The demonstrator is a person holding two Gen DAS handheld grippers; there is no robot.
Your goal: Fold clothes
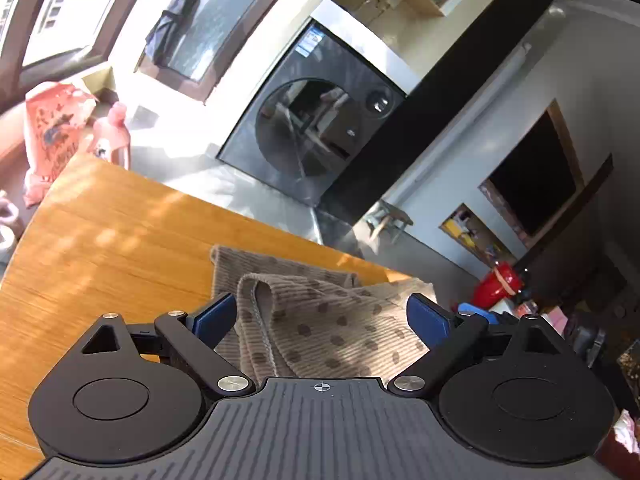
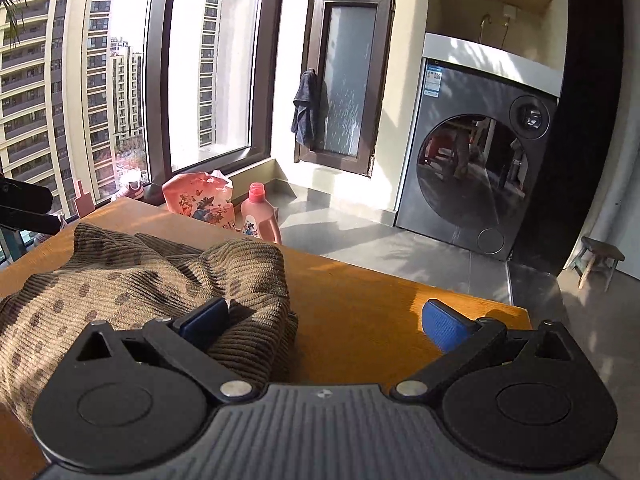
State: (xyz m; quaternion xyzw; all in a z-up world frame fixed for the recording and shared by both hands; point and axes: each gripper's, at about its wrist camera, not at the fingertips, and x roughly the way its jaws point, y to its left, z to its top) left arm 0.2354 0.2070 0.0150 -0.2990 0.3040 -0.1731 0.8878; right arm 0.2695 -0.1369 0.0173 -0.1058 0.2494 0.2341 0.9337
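Note:
A brown ribbed garment with dark dots lies bunched on the wooden table. My left gripper hovers over it, open wide, with a folded ridge of the cloth lying loose below and between the blue pads, neither pressing on it. In the right wrist view the same garment covers the left half of the table. My right gripper is open at the garment's right edge. Its left pad rests against the cloth fold; its right pad is over bare wood.
A dark front-loading washing machine stands beyond the table's far edge. A pink detergent bottle and a pink floral bag sit on the floor by the window. A small stool stands at right.

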